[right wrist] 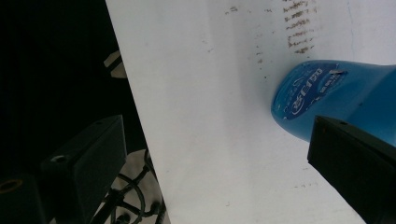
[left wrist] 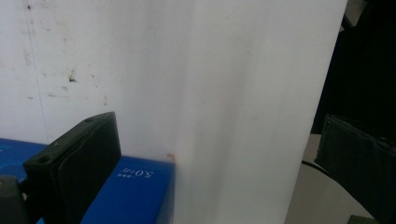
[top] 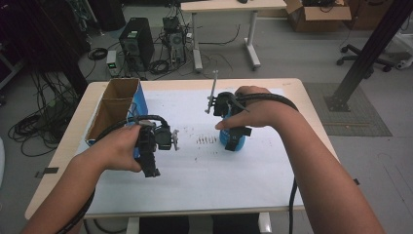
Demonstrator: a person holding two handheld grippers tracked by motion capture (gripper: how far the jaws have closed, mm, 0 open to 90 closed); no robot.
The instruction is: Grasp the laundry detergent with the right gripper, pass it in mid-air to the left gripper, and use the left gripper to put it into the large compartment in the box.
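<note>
With right gripper (right wrist: 212,137) wide and off-centre on bottle (right wrist: 327,93), could knock it over when closing; left gripper (left wrist: 212,123) wide too, by box (left wrist: 135,191).

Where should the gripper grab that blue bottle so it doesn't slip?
Probably around the blue bottle where its body narrows above the wide rounded base. It lies tipped under the right gripper, whose open jaws stand either side of empty paper, one jaw beside the bottle. Coming from above with a jaw on each side looks best, since the white paper blocks any grip from below.
</note>
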